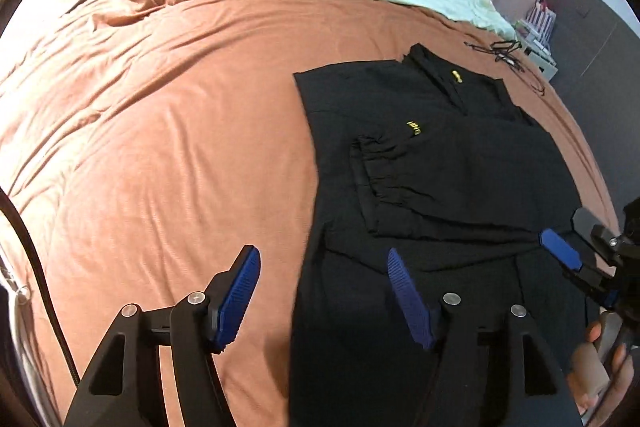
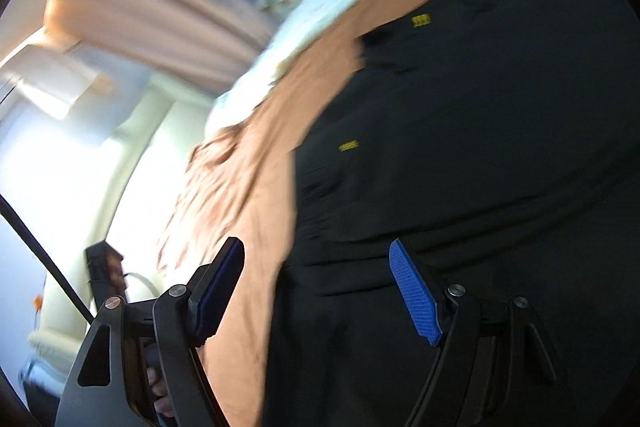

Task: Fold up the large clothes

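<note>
Black garment (image 1: 440, 155), partly folded, flat on orange bedspread (image 1: 160, 131), toward 2 o'clock in left view. Left gripper (image 1: 324, 291) spread wide, empty, over its near edge. Right gripper (image 2: 316, 287) likewise spread, gripping nothing, above cloth.

Left tongs (image 1: 324, 291), right tongs (image 2: 316, 291) agape

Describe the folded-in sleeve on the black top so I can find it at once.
Start at the orange bedspread; the black top lies on its right side. The sleeve crosses the chest just below the small yellow logo, its gathered cuff pointing left.
</note>
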A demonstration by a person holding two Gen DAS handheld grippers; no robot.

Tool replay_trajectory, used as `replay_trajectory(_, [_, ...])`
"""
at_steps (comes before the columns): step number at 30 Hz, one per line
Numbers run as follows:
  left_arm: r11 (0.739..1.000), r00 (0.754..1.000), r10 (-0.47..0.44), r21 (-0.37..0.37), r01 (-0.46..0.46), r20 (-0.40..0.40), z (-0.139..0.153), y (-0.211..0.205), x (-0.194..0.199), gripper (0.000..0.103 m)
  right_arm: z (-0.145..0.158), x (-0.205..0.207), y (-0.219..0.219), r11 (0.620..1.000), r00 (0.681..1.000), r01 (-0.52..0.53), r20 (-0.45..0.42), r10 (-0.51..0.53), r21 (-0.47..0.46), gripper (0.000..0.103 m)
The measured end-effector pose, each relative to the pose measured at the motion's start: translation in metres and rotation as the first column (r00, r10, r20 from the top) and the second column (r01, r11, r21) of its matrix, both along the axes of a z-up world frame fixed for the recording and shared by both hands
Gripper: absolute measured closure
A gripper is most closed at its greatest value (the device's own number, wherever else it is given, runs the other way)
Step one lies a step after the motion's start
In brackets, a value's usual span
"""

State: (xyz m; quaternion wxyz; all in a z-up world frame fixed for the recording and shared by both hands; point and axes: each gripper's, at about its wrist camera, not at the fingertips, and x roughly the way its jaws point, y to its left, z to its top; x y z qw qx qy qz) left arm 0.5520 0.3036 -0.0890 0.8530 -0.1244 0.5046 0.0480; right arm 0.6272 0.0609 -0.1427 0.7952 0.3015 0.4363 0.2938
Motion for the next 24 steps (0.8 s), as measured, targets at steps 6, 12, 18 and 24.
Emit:
replay_trajectory(6, [0.999,1.000,-0.031,-0.037,0.031,0.000,-0.018,-0.026,0.029,0.035,0.006,-0.016,-0.087,0.984,0.983,0.176,-0.054,-0.177,-0.024,0.029])
replay_trajectory(12, [0.997,0.998,-0.055,-0.046,0.055,-0.013,-0.039,-0.044,0.054,0.035,0.015,-0.035,-0.152,0.930,0.928,0.359,-0.073,-0.365,-0.075,0.029])
replay_trajectory(18, [0.996,0.998,-0.062,-0.057,0.061,-0.021,-0.061,-0.054,0.077,0.035,0.015,-0.027,-0.173,0.886,0.887,0.446,-0.076,-0.456,-0.125,0.029])
replay_trajectory(24, [0.997,0.996,-0.078,-0.011,0.078,-0.051,-0.082,-0.063,0.091,0.067,0.022,-0.032,-0.166,0.877,0.874,0.461,-0.101,-0.475,-0.134,0.048])
